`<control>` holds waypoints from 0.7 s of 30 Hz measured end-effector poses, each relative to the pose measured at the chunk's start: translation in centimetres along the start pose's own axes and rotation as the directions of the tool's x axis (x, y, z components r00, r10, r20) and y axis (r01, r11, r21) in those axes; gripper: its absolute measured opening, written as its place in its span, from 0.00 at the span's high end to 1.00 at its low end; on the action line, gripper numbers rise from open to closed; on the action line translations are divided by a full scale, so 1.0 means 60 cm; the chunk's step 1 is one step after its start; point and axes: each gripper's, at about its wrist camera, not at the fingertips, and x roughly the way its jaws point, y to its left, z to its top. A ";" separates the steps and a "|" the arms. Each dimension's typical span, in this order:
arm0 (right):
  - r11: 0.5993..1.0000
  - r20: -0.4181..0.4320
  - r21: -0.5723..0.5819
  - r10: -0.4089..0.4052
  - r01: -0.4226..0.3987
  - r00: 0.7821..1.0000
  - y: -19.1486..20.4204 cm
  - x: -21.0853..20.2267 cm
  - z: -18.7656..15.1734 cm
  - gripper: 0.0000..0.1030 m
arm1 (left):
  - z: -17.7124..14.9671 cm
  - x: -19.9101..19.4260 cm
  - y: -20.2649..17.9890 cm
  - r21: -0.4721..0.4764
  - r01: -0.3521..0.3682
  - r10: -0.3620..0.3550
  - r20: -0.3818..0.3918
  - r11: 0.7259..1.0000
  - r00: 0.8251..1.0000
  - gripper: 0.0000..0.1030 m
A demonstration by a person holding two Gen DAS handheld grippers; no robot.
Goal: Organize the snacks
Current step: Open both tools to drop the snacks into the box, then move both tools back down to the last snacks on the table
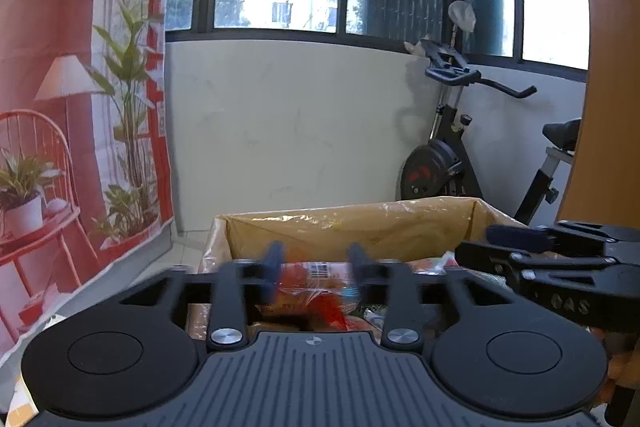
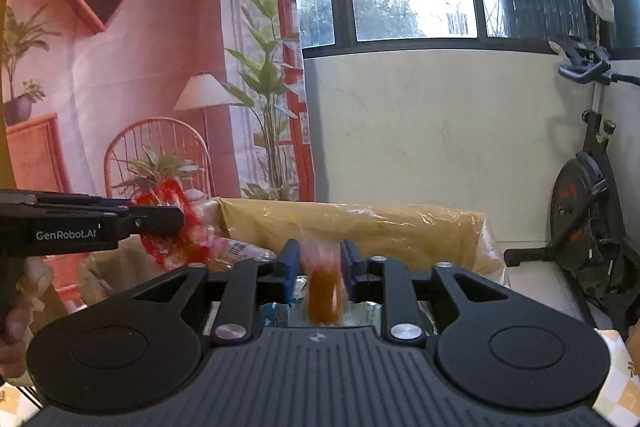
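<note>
A cardboard box (image 1: 360, 223) lined with clear plastic stands ahead and holds several snack packets; it also shows in the right wrist view (image 2: 400, 223). My left gripper (image 1: 316, 263) is shut on a red and clear snack packet (image 1: 316, 287) and holds it over the box. The same gripper shows from the side in the right wrist view (image 2: 160, 217) with the red packet (image 2: 176, 227) hanging from it. My right gripper (image 2: 320, 263) is shut on an orange snack packet (image 2: 324, 291) over the box. It shows at the right in the left wrist view (image 1: 508, 239).
An exercise bike (image 1: 452, 163) stands at the back right by a low white wall (image 1: 280, 131) under windows. A printed backdrop (image 1: 60, 127) hangs on the left. A checked cloth (image 2: 618, 383) shows at the lower right.
</note>
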 end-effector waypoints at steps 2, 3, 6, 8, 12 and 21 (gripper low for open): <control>0.999 0.016 -0.032 -0.021 0.022 1.000 0.005 -0.004 -0.005 0.48 | -0.005 -0.007 0.009 -0.017 -0.003 0.003 0.017 1.000 1.000 0.41; 0.999 0.024 -0.039 -0.020 0.021 1.000 0.006 -0.008 -0.007 0.49 | -0.006 -0.008 0.012 -0.022 0.000 0.001 0.013 1.000 1.000 0.41; 0.999 0.039 -0.034 -0.028 0.029 0.999 0.004 -0.025 -0.011 0.49 | -0.012 -0.022 0.017 -0.029 -0.009 0.009 0.000 1.000 1.000 0.41; 0.999 0.055 -0.028 -0.037 0.039 0.998 0.003 -0.042 -0.014 0.49 | -0.015 -0.038 0.021 -0.028 -0.016 0.016 -0.001 0.999 1.000 0.41; 0.999 0.087 0.008 -0.049 0.049 0.995 -0.003 -0.084 -0.026 0.49 | -0.019 -0.066 0.024 -0.042 -0.016 0.017 0.003 0.999 1.000 0.41; 0.993 0.088 0.078 -0.096 0.089 0.992 -0.020 -0.170 -0.082 0.49 | -0.062 -0.136 0.021 -0.105 -0.031 0.032 0.004 0.994 0.999 0.41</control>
